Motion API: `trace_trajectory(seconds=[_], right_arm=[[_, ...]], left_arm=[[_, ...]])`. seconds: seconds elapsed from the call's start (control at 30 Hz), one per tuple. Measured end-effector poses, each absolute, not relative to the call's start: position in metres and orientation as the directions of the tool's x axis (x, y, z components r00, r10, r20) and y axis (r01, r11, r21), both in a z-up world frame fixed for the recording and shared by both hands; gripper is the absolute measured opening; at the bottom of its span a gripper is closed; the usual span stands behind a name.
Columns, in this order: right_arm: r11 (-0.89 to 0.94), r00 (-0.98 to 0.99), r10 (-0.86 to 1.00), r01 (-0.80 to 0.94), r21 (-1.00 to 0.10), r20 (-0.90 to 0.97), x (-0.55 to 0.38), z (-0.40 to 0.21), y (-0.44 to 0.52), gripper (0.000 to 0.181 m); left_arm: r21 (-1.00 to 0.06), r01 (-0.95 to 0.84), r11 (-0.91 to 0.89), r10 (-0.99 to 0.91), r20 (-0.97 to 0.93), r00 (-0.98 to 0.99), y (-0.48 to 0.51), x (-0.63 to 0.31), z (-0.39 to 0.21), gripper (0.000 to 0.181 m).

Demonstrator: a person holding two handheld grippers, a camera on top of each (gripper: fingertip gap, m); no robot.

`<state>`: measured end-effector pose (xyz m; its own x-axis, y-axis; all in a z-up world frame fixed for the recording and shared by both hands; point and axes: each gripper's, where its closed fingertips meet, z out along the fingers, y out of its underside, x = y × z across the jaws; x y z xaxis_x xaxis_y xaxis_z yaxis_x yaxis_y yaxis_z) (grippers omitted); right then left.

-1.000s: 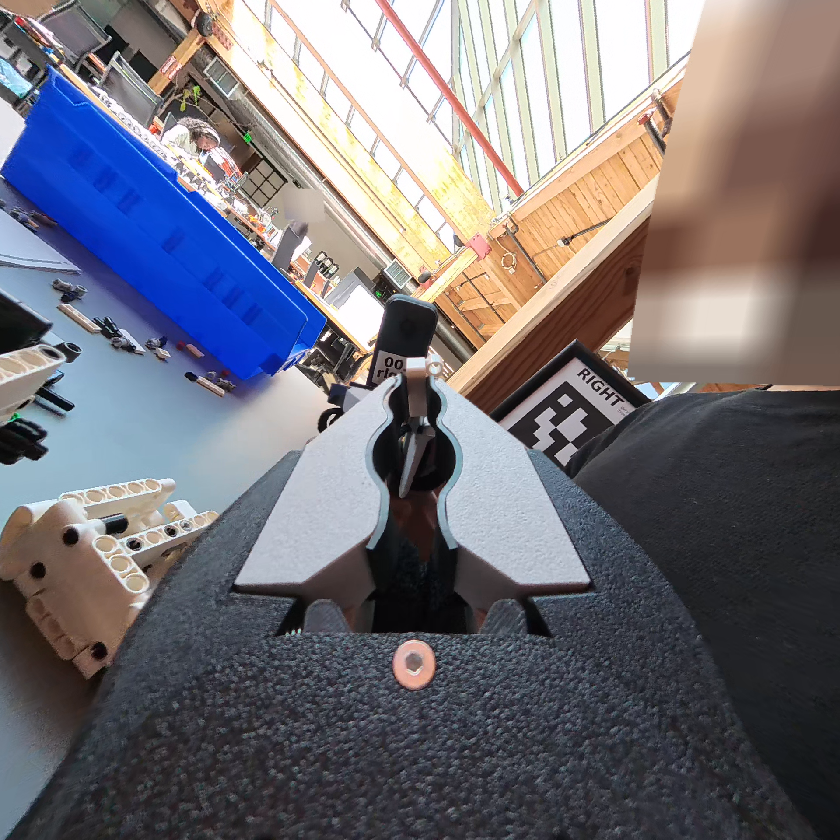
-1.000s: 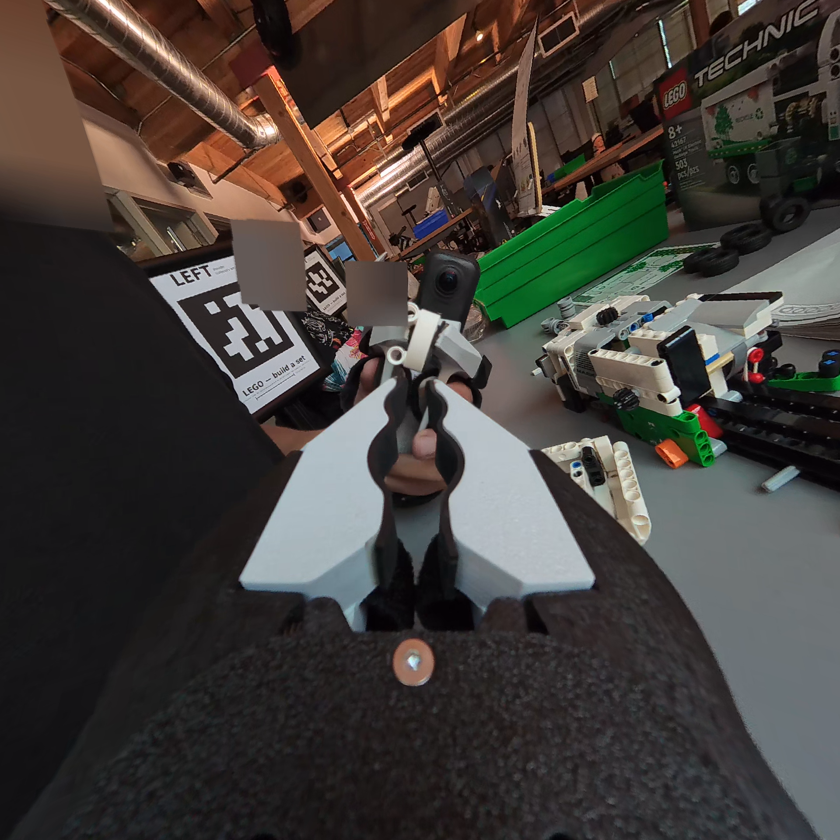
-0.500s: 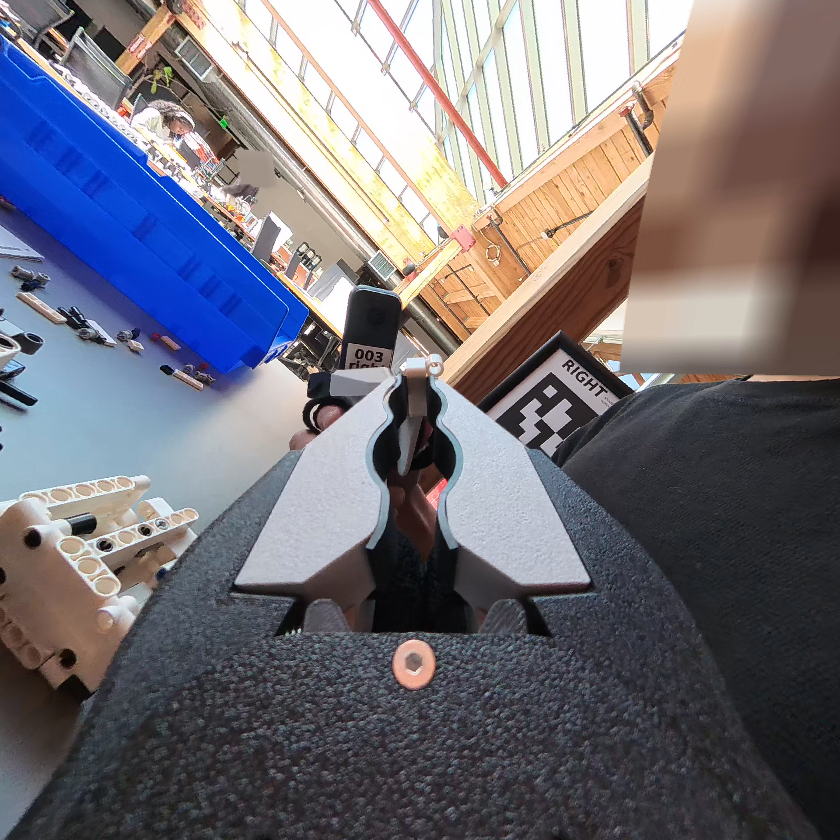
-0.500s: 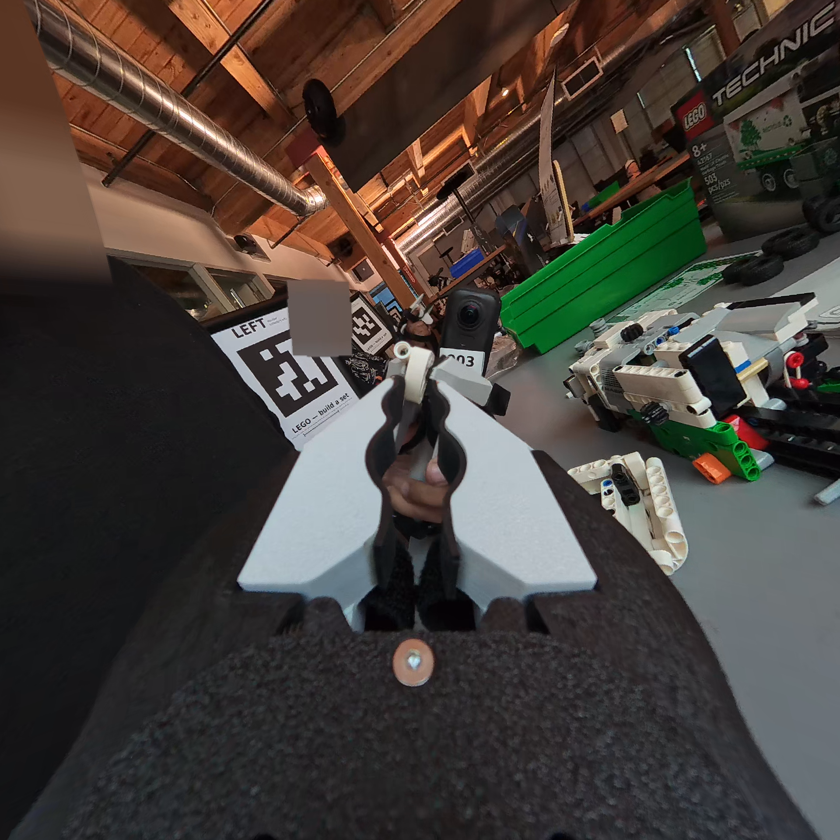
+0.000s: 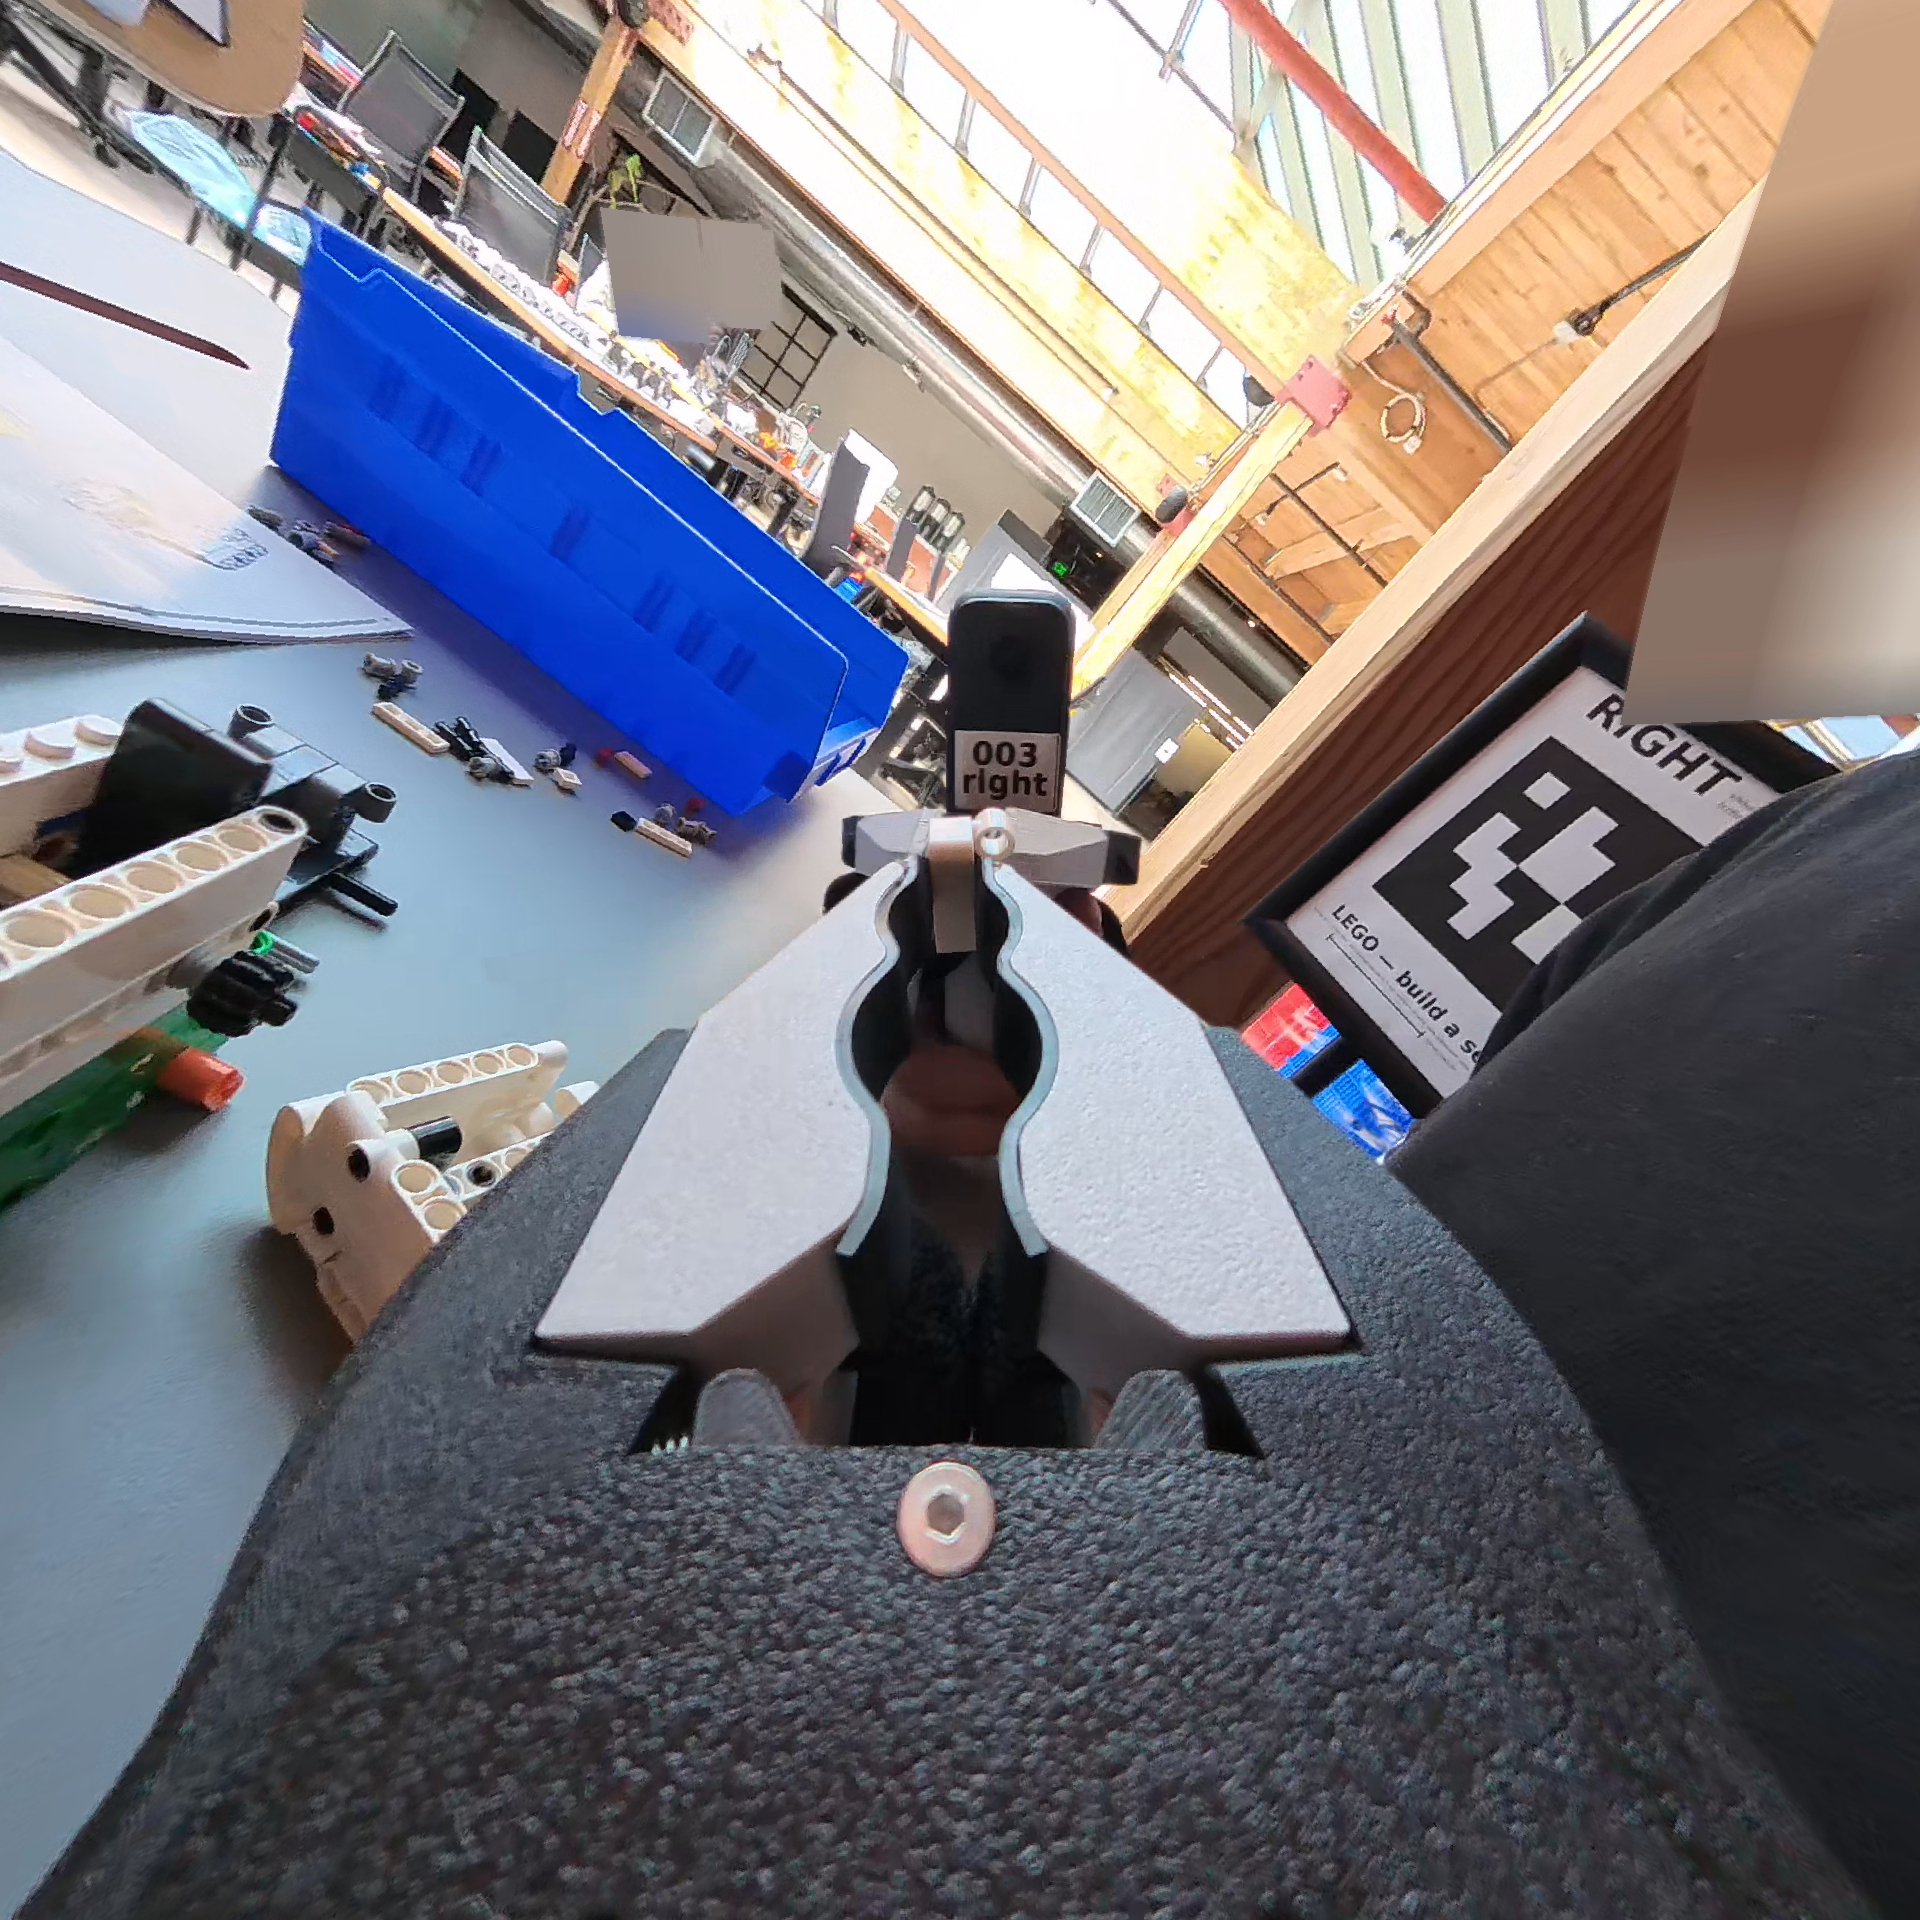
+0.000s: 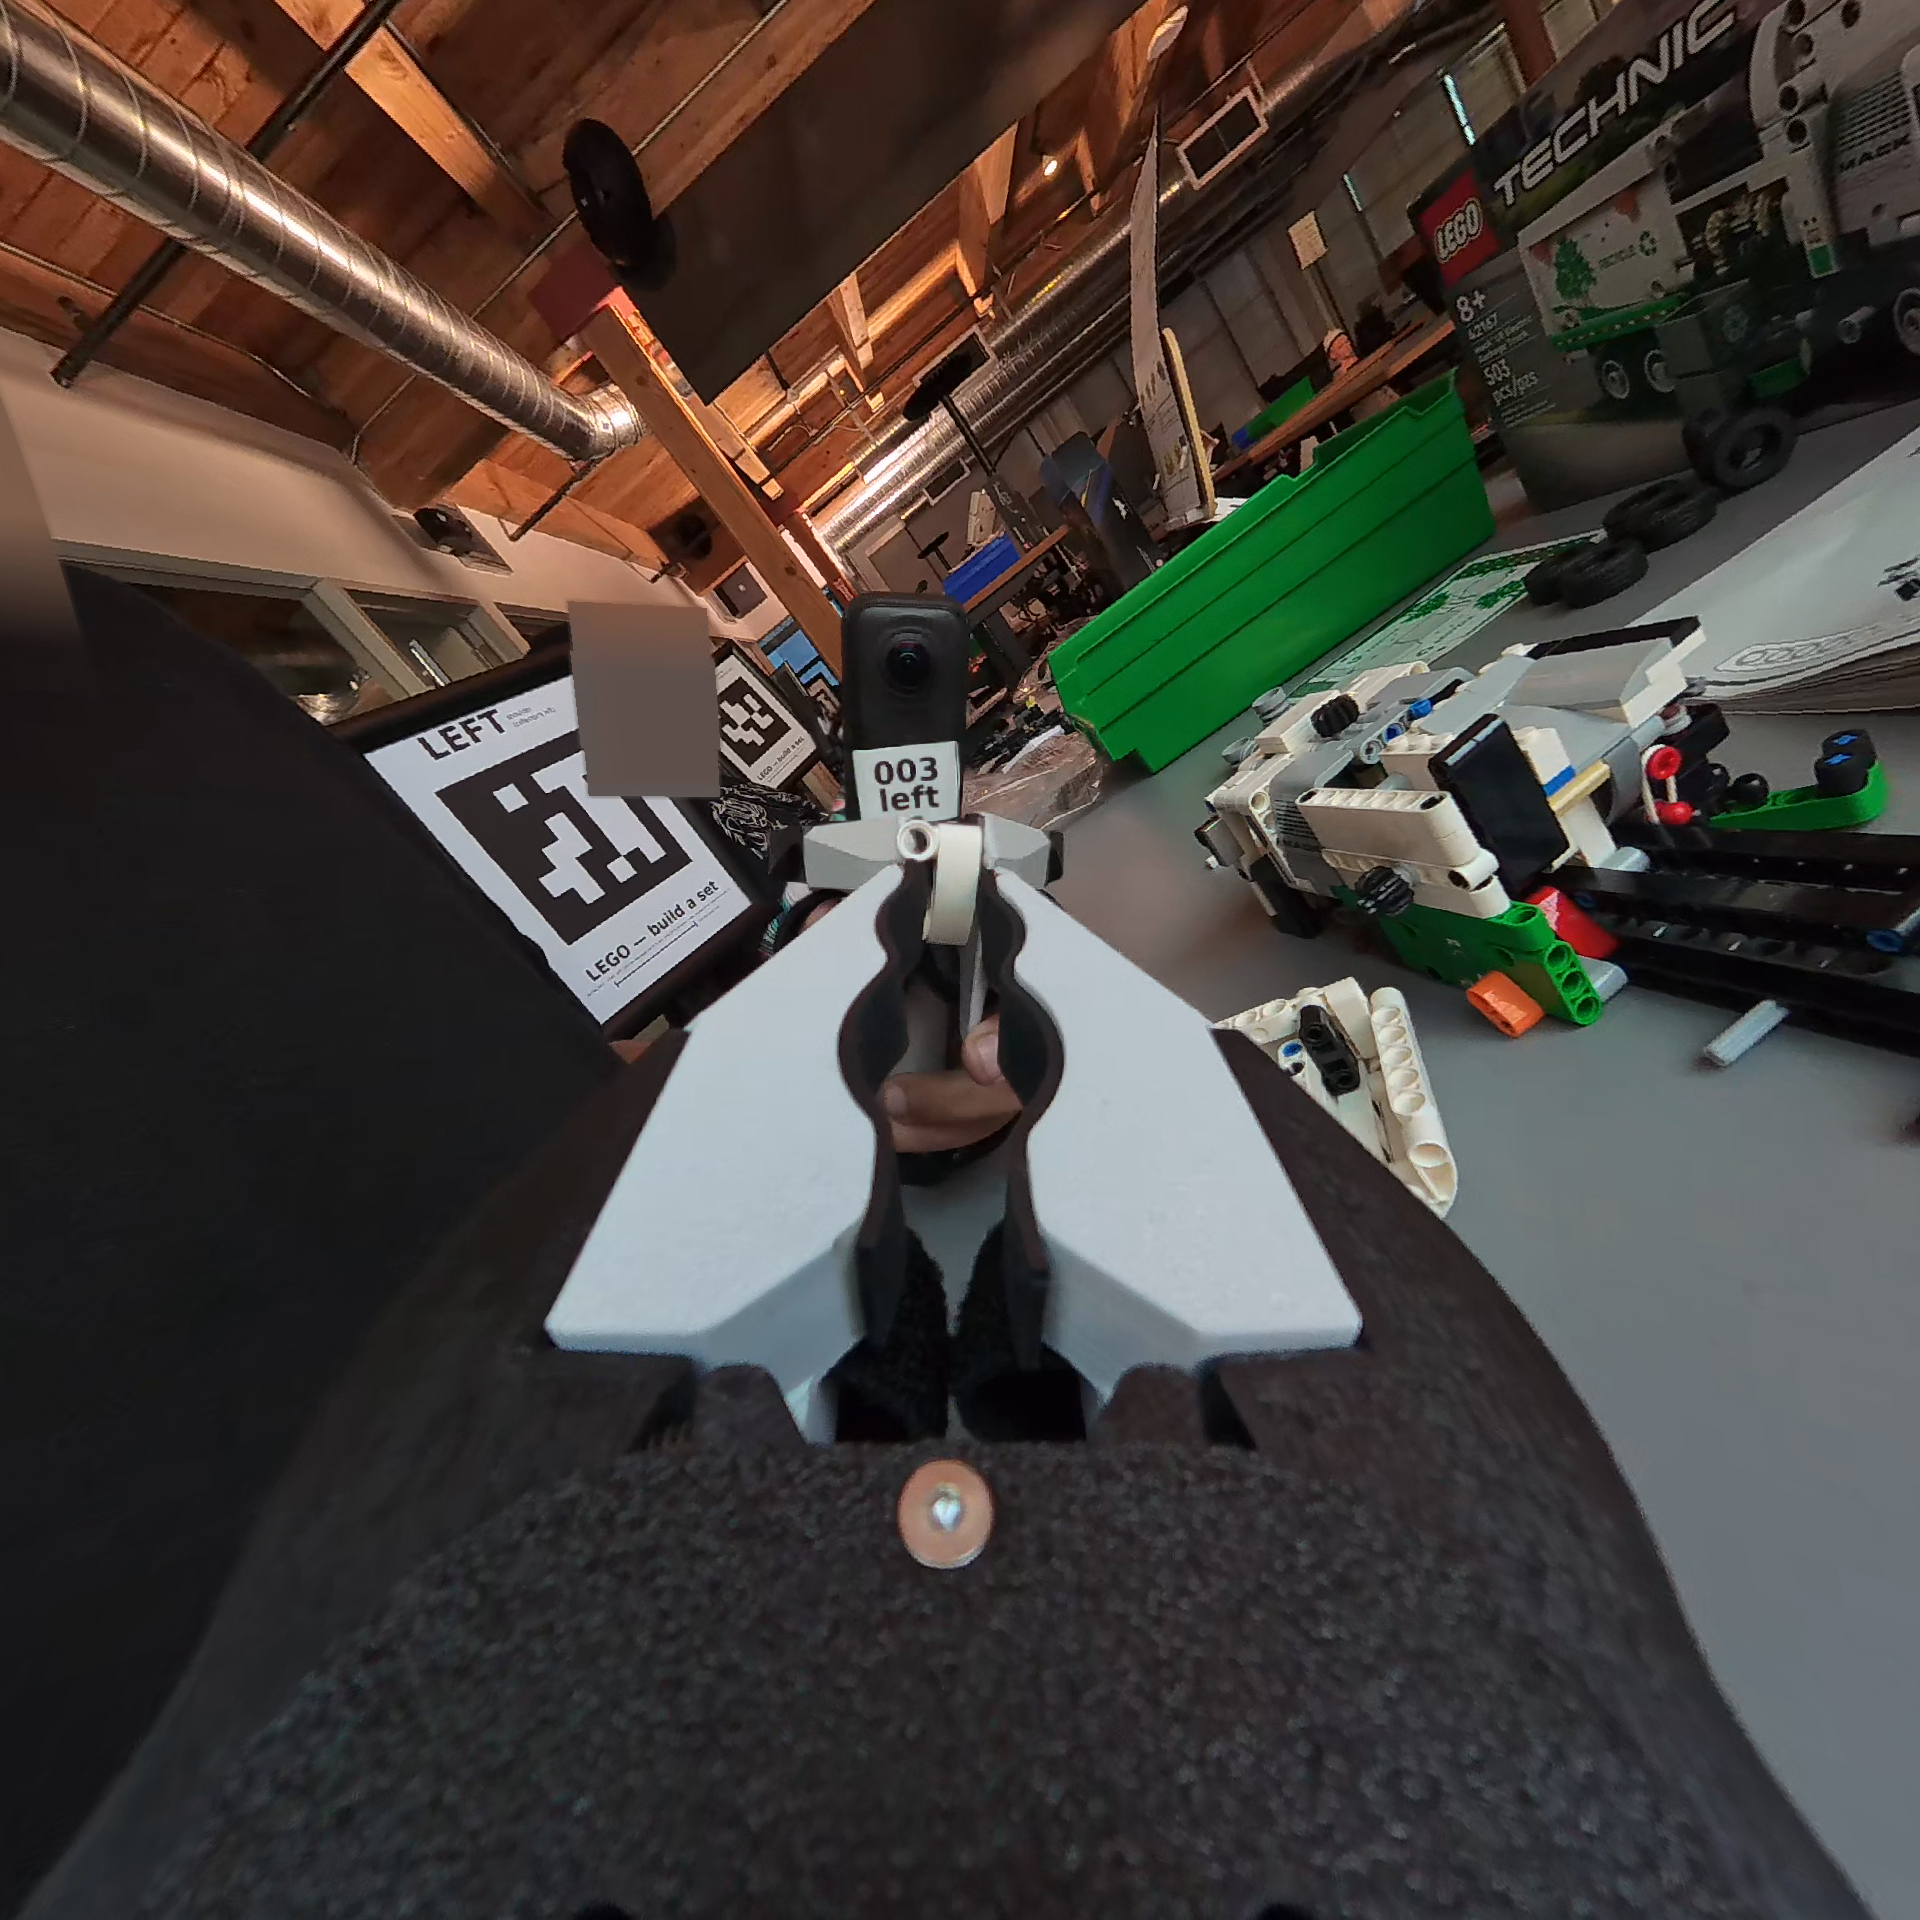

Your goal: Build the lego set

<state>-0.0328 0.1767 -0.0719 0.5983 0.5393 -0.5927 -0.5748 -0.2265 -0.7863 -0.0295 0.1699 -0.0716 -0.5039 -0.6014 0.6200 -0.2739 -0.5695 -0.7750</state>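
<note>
My left gripper (image 5: 954,883) and right gripper (image 6: 948,883) point at each other, tips meeting above the grey table (image 5: 540,935). Both are shut on one small white lego piece (image 5: 951,899), which shows in the right wrist view (image 6: 951,883) with a small ring at its end. The right gripper's grey fingers (image 5: 1049,847) face me in the left wrist view, and the left gripper's fingers (image 6: 842,857) in the right wrist view. A part-built white, grey and green truck model (image 6: 1455,831) lies on the table, also at the left view's edge (image 5: 114,914). A small white sub-assembly (image 5: 416,1143) lies near it (image 6: 1361,1070).
A blue bin (image 5: 582,540) with loose small parts (image 5: 520,753) in front, a green bin (image 6: 1278,603), the set's box (image 6: 1662,260), black tyres (image 6: 1621,545) and instruction sheets (image 5: 135,561) sit around the table. Framed marker signs (image 5: 1507,883) (image 6: 561,821) stand by the person's dark-clothed body. The grippers are tip to tip, or close to it.
Both grippers stay shut on the white piece, tip to tip. They have swung together, so the truck model has come into the left view and more table shows.
</note>
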Motion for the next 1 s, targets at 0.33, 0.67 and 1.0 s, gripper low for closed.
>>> trace_trajectory(seconds=[0.33, 0.67, 1.0], right_arm=[[-0.234, 0.538, 0.596, -0.593, -0.770, -0.596, -0.040, -0.064, 0.170, 0.006], [-0.244, 0.611, 0.535, -0.549, -0.800, -0.583, -0.036, -0.075, 0.177, 0.006], [-0.251, 0.675, 0.462, -0.523, -0.815, -0.575, -0.030, -0.086, 0.184, 0.006]], left_arm=[[-0.730, -0.296, -0.616, -0.505, 0.654, -0.563, 0.163, -0.036, -0.063, 0.006], [-0.812, -0.286, -0.509, -0.649, 0.580, -0.492, 0.171, -0.033, -0.075, 0.008], [-0.862, -0.283, -0.420, -0.753, 0.505, -0.422, 0.179, -0.030, -0.087, 0.009]])
